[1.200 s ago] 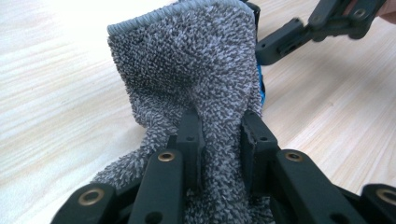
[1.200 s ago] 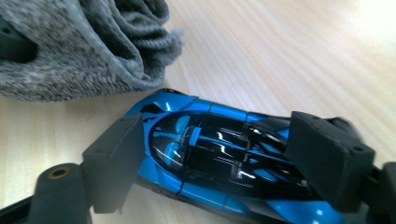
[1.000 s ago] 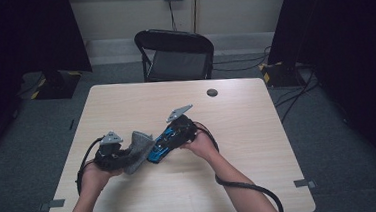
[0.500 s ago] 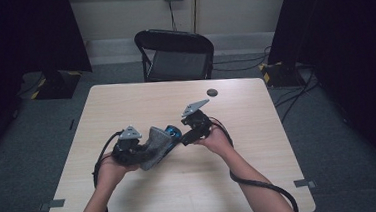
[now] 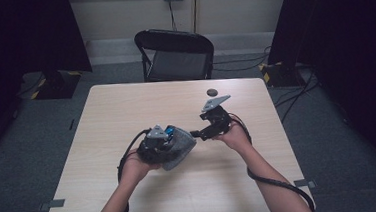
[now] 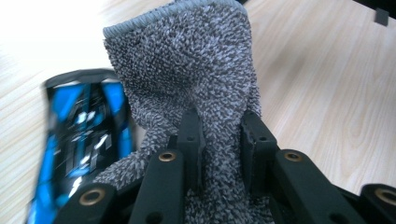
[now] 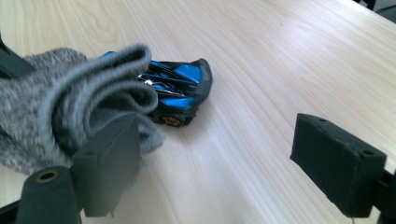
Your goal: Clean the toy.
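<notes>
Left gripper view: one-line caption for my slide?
Left gripper pinches a grey terry cloth beside a blue toy car.

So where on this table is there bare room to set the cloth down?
Bare wood runs along the table's left and far edges, and along the near edge between the forearms. It's crowded mid-table: left gripper clamping the grey cloth, blue car, open right gripper. A small dark disc sits far right.

Each hand-held gripper, left [image 5: 171, 143] and right [image 5: 198, 133], is black with brass-ringed screws, a grey three-cornered top plate and a trailing black cable; forearms are bare.
</notes>
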Available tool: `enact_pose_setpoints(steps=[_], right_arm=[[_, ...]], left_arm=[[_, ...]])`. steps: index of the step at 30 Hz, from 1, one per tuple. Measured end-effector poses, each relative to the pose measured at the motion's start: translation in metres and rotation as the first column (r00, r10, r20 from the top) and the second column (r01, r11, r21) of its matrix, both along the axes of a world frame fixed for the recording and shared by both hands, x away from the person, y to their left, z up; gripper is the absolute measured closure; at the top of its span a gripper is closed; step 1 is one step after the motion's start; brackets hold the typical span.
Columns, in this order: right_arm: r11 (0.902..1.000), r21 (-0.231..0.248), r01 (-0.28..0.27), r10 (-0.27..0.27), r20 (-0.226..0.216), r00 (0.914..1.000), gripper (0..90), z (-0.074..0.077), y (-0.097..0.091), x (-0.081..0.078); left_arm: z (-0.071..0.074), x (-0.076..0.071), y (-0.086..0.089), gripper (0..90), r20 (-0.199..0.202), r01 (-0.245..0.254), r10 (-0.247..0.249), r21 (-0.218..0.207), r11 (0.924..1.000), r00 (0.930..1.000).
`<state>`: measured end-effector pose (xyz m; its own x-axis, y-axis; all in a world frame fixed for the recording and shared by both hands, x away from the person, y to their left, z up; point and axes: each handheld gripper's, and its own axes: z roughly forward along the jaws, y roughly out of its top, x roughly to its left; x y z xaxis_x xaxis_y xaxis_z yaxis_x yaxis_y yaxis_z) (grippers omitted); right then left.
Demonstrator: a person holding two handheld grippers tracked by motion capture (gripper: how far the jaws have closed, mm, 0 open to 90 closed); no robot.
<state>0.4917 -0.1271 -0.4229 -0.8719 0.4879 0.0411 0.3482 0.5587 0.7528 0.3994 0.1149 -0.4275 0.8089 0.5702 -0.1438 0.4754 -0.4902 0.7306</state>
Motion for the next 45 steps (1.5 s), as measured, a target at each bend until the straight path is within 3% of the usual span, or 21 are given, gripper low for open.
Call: enact_pose_setpoints(steps=[9,28,30,32,38,40,45], right_arm=[[0.9998,0.000,0.021,-0.021,0.014,0.9997,15.1,-0.001,-0.029,-0.004],[0.9965,0.012,0.083,-0.083,0.023,0.9963,15.0,0.002,-0.080,-0.012],[0.9965,0.011,0.082,-0.082,0.022,0.9963,15.0,0.003,-0.082,-0.013],[0.9966,0.015,0.081,-0.082,0.023,0.9964,15.0,0.003,-0.084,-0.015],[0.9978,0.021,0.064,-0.064,0.027,0.9976,15.0,0.003,-0.080,-0.022],[0.9987,0.017,0.047,-0.048,0.027,0.9985,15.0,0.004,-0.076,-0.025],[0.9998,0.017,0.006,-0.006,0.017,0.9998,15.0,0.004,-0.065,-0.032]], left_arm=[[-0.014,0.002,-0.036,72.8,-0.024,0.063,-0.062,0.013,0.9980,0.9978],[-0.040,0.021,-0.106,71.3,-0.041,0.120,-0.119,0.043,0.9918,0.9921],[-0.042,0.021,-0.108,69.1,-0.034,0.134,-0.133,0.052,0.9896,0.9906],[-0.042,0.020,-0.108,61.3,-0.032,0.138,-0.136,0.056,0.9889,0.9901],[-0.033,0.020,-0.097,39.1,-0.024,0.104,-0.104,0.033,0.9940,0.9943],[-0.029,0.018,-0.092,36.9,-0.005,0.094,-0.094,0.031,0.9950,0.9955],[-0.018,0.015,-0.074,35.7,-0.008,0.041,-0.041,0.042,0.9983,0.9991]])
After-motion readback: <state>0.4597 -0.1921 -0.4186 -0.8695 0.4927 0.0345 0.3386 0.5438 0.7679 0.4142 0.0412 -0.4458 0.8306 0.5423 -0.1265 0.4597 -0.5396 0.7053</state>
